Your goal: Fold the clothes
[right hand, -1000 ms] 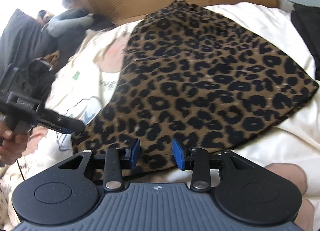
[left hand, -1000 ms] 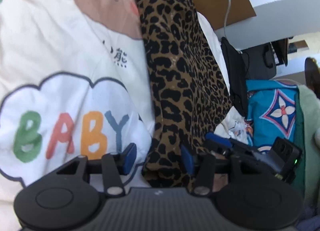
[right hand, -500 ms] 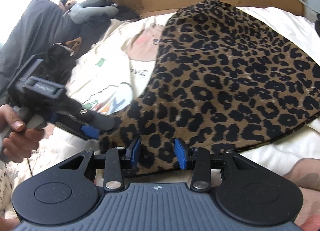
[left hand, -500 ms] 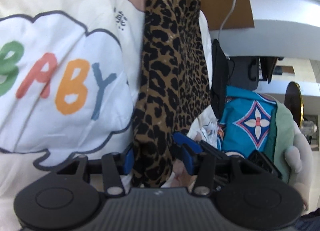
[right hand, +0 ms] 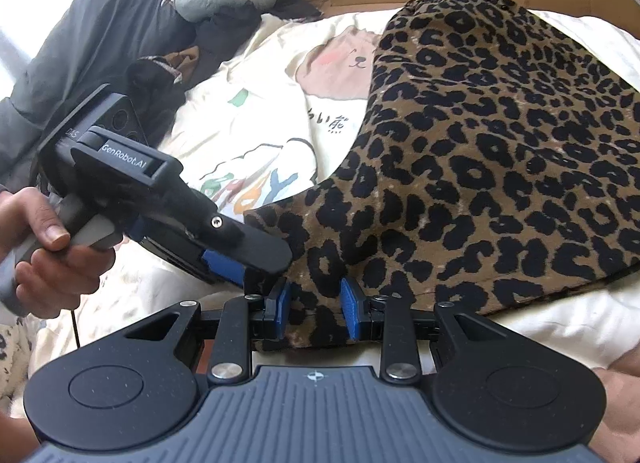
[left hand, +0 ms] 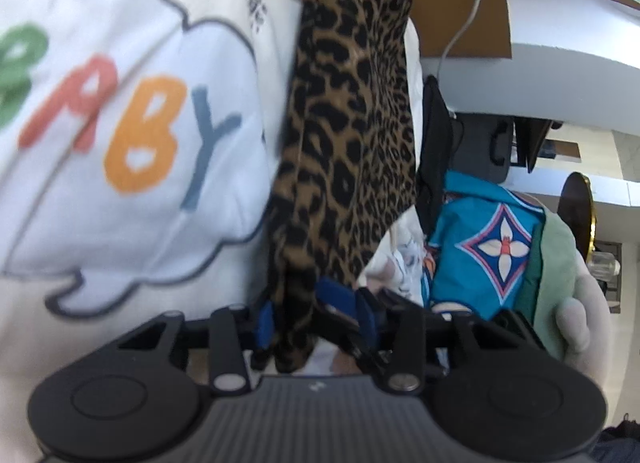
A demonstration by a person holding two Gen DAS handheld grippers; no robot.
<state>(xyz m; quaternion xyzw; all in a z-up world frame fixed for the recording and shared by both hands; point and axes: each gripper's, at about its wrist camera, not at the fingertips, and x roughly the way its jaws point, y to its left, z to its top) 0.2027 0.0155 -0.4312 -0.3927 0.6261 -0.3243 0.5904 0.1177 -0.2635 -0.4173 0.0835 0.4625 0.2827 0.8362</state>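
While your left claw (left hand: pixel 316 319) was closing around the leopard garment (left hand: pixel 352 111), your right claw (right hand: pixel 315 305) held its hem. Only the right wrist view showed your hand (right hand: pixel 36 239); only the left, the blue cloth (left hand: pixel 484 239).

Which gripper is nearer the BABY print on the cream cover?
Left. The left gripper sits at the near corner of the leopard-print garment, right beside the BABY print. The right gripper is further along the hem, away from it.
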